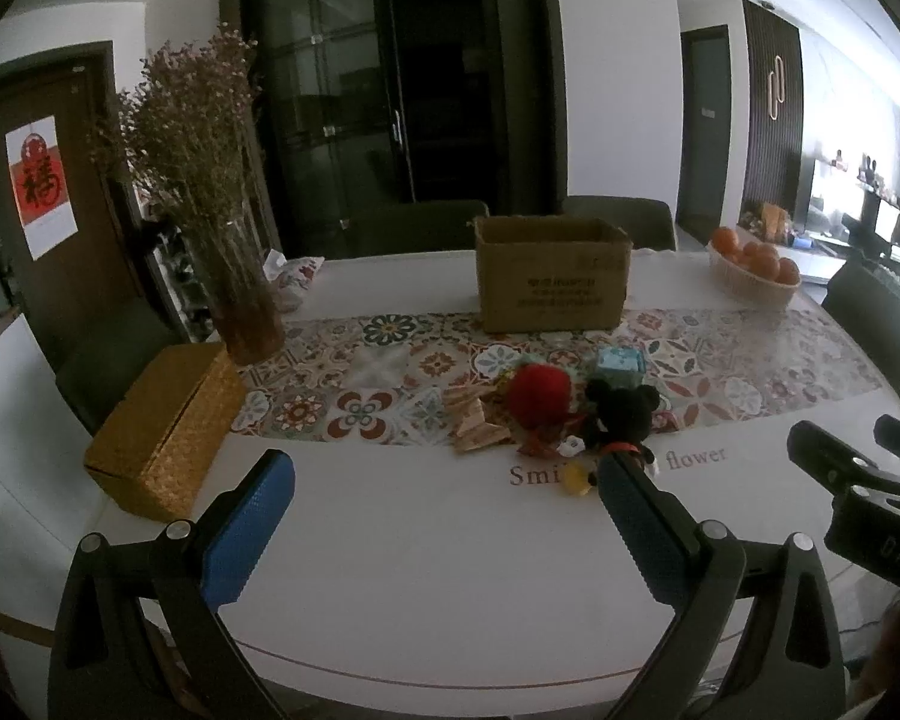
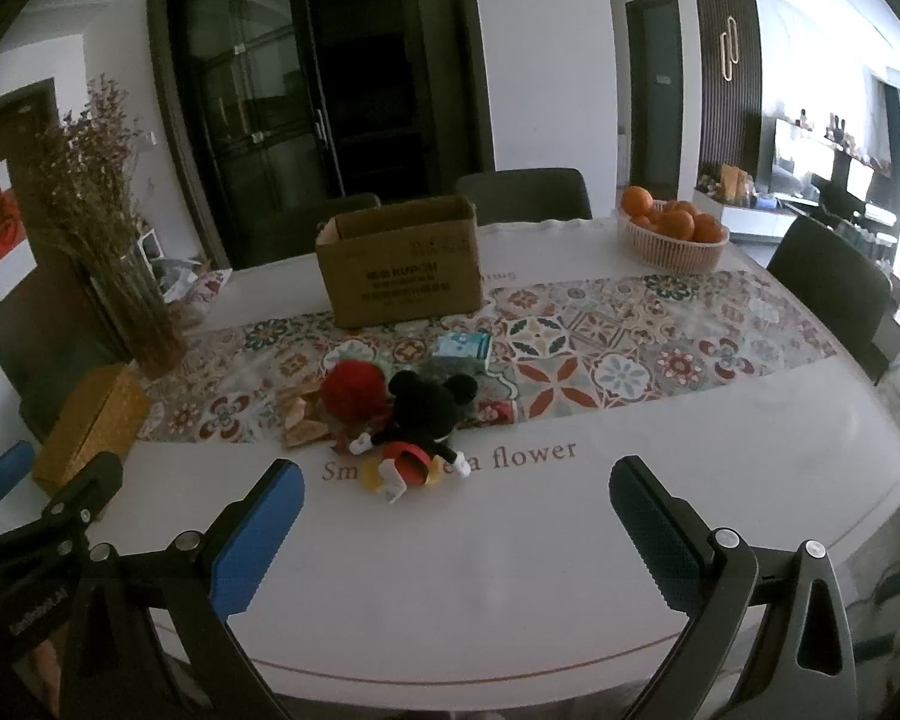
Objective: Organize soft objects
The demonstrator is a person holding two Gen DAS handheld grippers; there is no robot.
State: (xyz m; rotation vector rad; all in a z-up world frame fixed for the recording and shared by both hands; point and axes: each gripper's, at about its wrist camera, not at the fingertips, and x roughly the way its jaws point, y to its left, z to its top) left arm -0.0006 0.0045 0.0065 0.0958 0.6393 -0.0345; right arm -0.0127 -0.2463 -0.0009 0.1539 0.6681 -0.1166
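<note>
left gripper (image 1: pixel 444 492): fingers (image 1: pixel 249 531) spread wide apart, nothing between them; hovers over the bare white part of the counter (image 1: pixel 450 570)
right gripper (image 2: pixel 456 501): fingers (image 2: pixel 258 534) also wide apart, gripping nothing; hovers over the counter beside the left gripper, which shows at the left edge of the right wrist view
soft objects: small pile ahead of both sets of fingers, at the near edge of the patterned runner (image 2: pixel 630 354); well apart from the fingertips
black mouse plush (image 2: pixel 423 420): front of the pile, lying on the counter lettering; red shorts and white hands toward the fingers; in the left wrist view just past the right fingertip
red ball plush (image 2: pixel 354 390): touching the mouse plush, on its left
teal soft item (image 2: pixel 465 345): behind the mouse plush, on the runner
tan paper bits (image 2: pixel 303 420): left of the red ball plush; cannot tell what they are
cardboard box (image 2: pixel 402 264): open top, beyond the pile, farther from the fingers
woven box (image 1: pixel 165 426): left of the left fingers
vase of dried flowers (image 1: pixel 234 276): behind the woven box
basket of oranges (image 2: pixel 672 234): far right, beyond the right fingers
</note>
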